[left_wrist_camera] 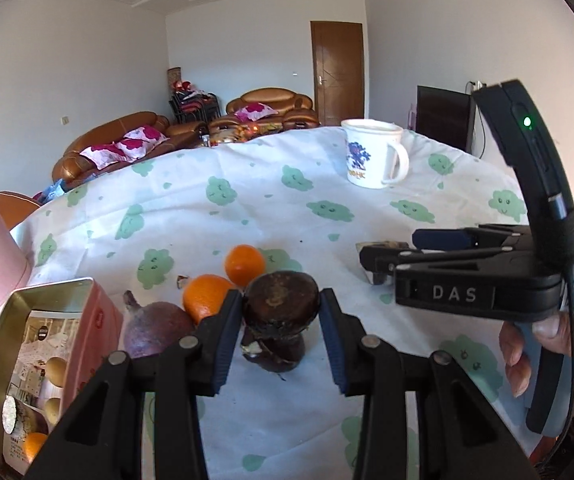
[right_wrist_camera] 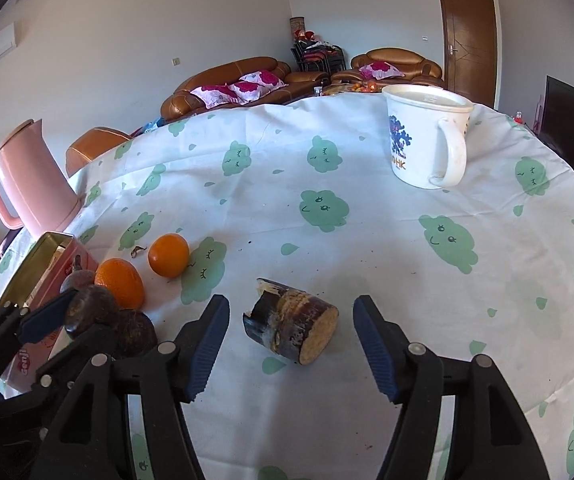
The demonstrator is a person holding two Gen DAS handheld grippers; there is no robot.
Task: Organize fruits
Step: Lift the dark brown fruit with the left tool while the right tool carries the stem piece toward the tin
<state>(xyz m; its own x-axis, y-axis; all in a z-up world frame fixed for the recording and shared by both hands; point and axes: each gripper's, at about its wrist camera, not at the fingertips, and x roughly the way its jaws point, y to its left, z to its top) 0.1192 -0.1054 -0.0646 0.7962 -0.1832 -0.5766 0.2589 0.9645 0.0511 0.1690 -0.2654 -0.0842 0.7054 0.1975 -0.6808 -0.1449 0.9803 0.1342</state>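
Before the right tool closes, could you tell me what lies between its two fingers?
A cut sugarcane piece lies on the tablecloth between the right tool's open fingers, untouched, seen in the right wrist view.

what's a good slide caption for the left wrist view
Left tool shut on a dark round fruit, lifted above another dark fruit, two oranges behind, open tin at left.
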